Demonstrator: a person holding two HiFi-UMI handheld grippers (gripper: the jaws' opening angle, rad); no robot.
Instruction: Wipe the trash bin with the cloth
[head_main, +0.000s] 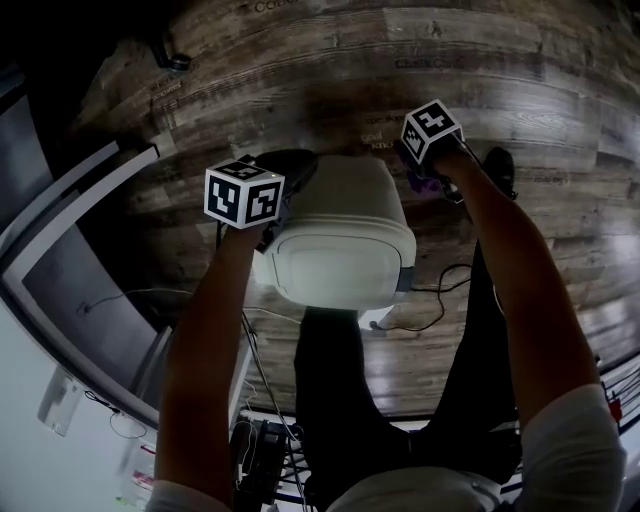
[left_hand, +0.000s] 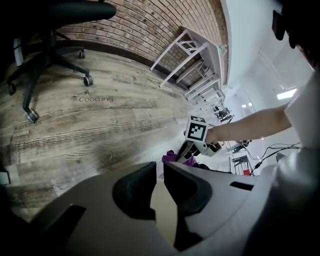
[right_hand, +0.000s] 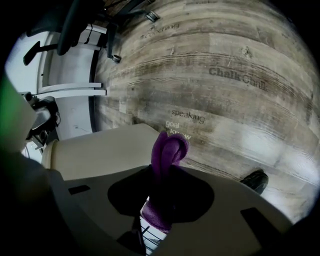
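A white trash bin (head_main: 340, 240) lies tipped on the wooden floor in front of me. At its left edge sits my left gripper (head_main: 268, 226). In the left gripper view the jaws of the left gripper (left_hand: 159, 169) stand nearly together with a pale strip of the bin (left_hand: 164, 212) pinched between them. My right gripper (head_main: 426, 172) hovers at the bin's far right corner, shut on a purple cloth (head_main: 420, 184). In the right gripper view the cloth (right_hand: 170, 146) sticks up out of the right gripper (right_hand: 163, 173), just beside the bin's side (right_hand: 100, 150).
The wooden floor (head_main: 330, 70) carries printed words. A black office chair (left_hand: 45, 30) stands at the far left, with white table frames (left_hand: 187, 47) along the brick wall. A cable (head_main: 440, 290) lies on the floor near my legs. A white wall panel (head_main: 60, 300) runs on the left.
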